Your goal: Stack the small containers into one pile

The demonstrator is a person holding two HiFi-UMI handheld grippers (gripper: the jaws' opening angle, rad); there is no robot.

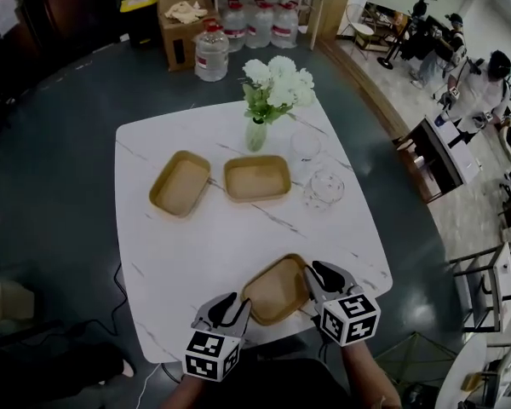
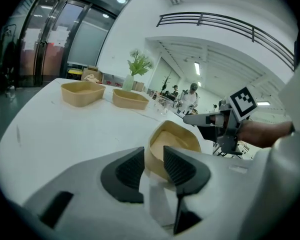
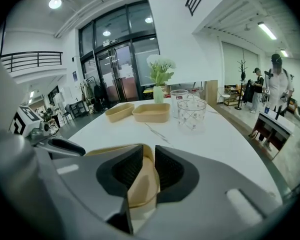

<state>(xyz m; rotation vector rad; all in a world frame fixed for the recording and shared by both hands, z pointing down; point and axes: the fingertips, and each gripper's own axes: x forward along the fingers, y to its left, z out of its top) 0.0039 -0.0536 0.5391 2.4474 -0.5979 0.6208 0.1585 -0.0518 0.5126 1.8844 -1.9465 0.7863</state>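
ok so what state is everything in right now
near container: empty, upright, unstacked, rim between both grippers' jaws
left far container: empty, unstacked
right far container: empty, unstacked
left gripper: open
right gripper: open
far glass: upright, empty
near glass: upright, empty
vase: upright, holding flowers

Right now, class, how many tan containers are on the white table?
3. Two sit side by side by the flower vase: left container, right container. The third container is at the near edge of the table. None seems hidden.
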